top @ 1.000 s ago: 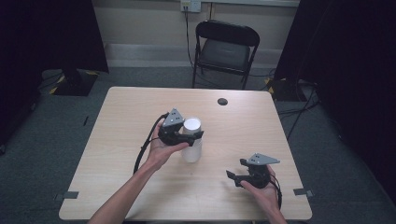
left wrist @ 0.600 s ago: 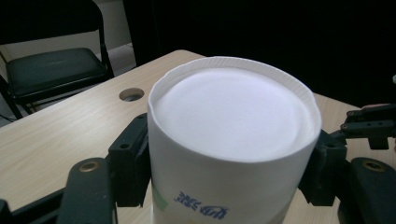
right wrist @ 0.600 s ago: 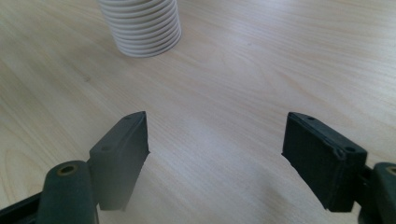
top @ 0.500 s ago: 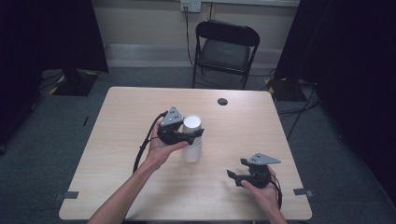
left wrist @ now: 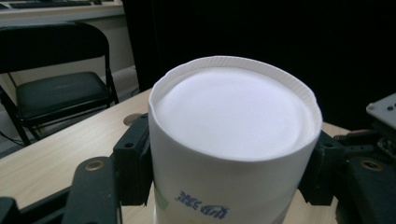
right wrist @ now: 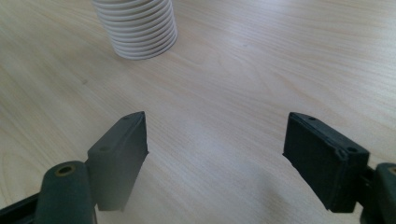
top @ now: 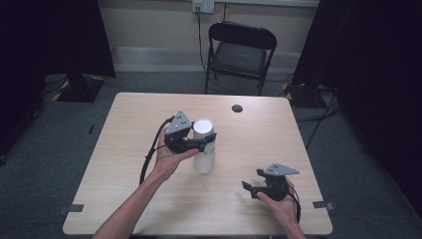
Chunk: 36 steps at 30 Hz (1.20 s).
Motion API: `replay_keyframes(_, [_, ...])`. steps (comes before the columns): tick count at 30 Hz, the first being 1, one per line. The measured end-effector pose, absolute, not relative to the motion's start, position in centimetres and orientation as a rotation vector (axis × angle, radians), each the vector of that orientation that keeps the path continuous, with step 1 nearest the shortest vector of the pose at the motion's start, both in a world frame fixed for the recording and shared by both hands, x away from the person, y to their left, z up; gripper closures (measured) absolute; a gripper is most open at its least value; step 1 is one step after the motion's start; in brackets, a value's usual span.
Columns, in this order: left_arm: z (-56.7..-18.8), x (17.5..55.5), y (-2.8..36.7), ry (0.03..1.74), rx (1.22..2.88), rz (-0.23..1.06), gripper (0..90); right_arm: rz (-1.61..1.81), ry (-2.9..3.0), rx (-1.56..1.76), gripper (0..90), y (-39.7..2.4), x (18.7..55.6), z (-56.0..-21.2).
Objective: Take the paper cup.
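White cup stack [top: 204, 144] remains clamped by left gripper [top: 206, 142], barely shifted.

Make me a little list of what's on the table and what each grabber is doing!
Table: light wood table
Cups: stack of upside-down white paper cups standing on the table
Left gripper: shut on the top cup, jaws on both sides
Right gripper: open, holding nothing, low over bare wood
Small thing: dark round spot near the far edge
Behind table: black folding chair

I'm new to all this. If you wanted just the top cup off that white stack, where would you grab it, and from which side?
Probably by its side wall just below the closed top of the cup stack, jaws level from opposite sides, as the left gripper does. The upside-down cups offer no open rim, and round walls suit two flat jaws.
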<state>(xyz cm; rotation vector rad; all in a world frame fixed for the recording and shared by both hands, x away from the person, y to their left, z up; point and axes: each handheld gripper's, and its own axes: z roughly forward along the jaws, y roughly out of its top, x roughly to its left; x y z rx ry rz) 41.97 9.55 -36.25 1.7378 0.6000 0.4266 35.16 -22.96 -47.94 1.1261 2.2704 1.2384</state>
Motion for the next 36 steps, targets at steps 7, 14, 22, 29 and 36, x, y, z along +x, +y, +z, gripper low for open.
replay_keyframes(7, [-36.1,42.0,9.8,0.593,1.732,0.43,33.9,1.24,2.267,1.125,21.2,-23.0,35.1,-47.9])
replay_keyframes(14, [-35.6,41.8,9.9,0.581,1.717,0.438,33.9,1.24,2.258,1.132,21.6,-23.0,35.1,-47.8])
replay_keyframes(22, [-35.0,41.2,9.9,0.577,1.691,0.471,34.3,1.243,2.257,1.129,21.6,-23.0,35.1,-47.8])
replay_keyframes(29, [-34.1,40.3,10.2,0.541,1.671,0.477,34.5,1.233,2.257,1.134,21.5,-23.0,35.0,-47.8])
replay_keyframes(36, [-33.0,39.6,10.6,0.515,1.642,0.456,34.6,1.234,2.257,1.129,21.5,-22.9,35.1,-47.7])
